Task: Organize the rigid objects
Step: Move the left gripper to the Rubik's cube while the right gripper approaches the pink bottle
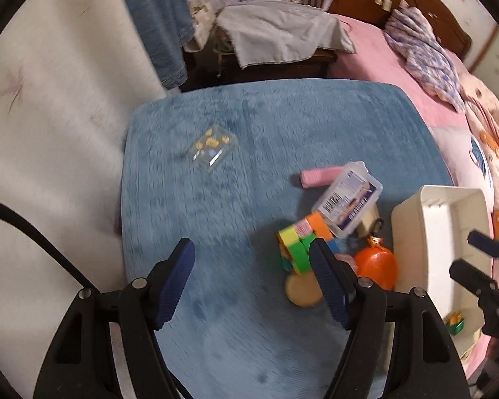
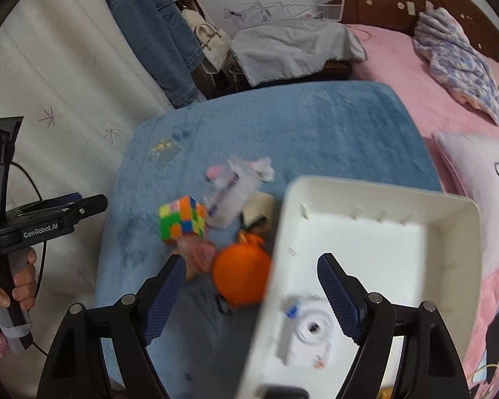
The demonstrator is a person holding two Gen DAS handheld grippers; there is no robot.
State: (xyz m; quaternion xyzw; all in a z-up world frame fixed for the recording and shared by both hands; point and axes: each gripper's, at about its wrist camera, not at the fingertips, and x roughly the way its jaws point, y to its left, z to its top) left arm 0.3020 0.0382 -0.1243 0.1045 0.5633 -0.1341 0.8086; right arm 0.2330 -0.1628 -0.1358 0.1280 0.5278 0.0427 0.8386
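A blue fluffy mat carries a pile of small objects: a colourful puzzle cube, a clear plastic box with a barcode label, a pink block, an orange round thing and a tan disc. A small clear case with yellow bits lies apart at the far left. A white bin stands right of the pile. My left gripper is open above the mat, left of the cube. My right gripper is open over the bin's left rim; a white device lies inside.
A pink bed with a patterned quilt lies to the right. A white curtain, hanging jeans, a grey cloth on dark furniture and a wire rack stand behind the mat.
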